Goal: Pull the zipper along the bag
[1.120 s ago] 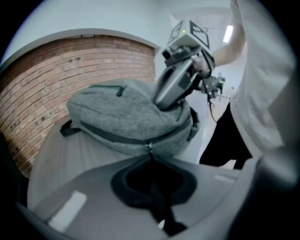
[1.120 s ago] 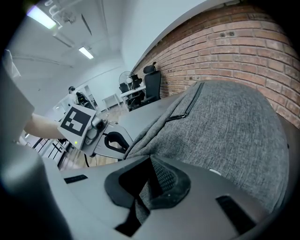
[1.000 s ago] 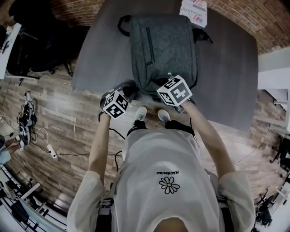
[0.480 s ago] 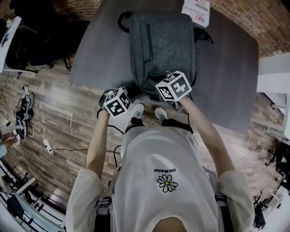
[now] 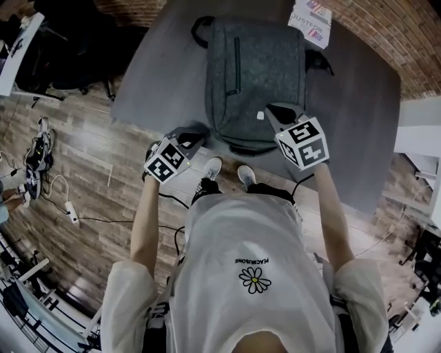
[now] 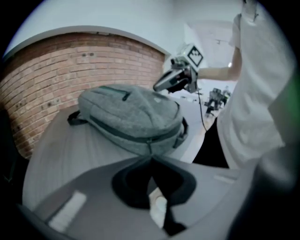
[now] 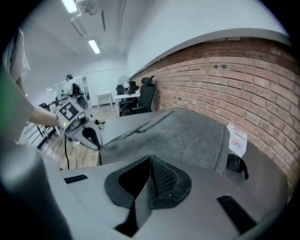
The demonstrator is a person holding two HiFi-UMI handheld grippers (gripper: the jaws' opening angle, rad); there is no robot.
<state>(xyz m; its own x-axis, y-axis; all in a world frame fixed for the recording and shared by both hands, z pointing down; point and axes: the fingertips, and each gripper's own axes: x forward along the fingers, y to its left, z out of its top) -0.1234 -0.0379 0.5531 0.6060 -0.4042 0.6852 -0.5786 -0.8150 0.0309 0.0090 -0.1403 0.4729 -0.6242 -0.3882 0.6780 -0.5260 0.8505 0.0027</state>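
A grey backpack (image 5: 255,76) lies on the grey table (image 5: 358,117), its near end at the table's front edge. A dark zipper (image 6: 123,132) runs round its side, and the pull (image 6: 149,144) hangs at the near end. My left gripper (image 5: 191,135) is off the bag's near left corner, apart from it. Its jaws have just been closing and are shut with nothing between them (image 6: 152,161). My right gripper (image 5: 272,112) hovers over the bag's near right corner, shut and empty (image 7: 150,160).
A printed paper sign (image 5: 313,14) stands behind the bag. Black office chairs (image 5: 62,55) are left of the table, and cables (image 5: 34,172) lie on the wooden floor. The person's shoes (image 5: 213,169) are at the table's front edge. A brick wall (image 7: 243,79) backs the table.
The right gripper has swung to the right, from the middle of the bag's near end to its right corner. The left gripper has drawn back a little to the left, away from the bag.
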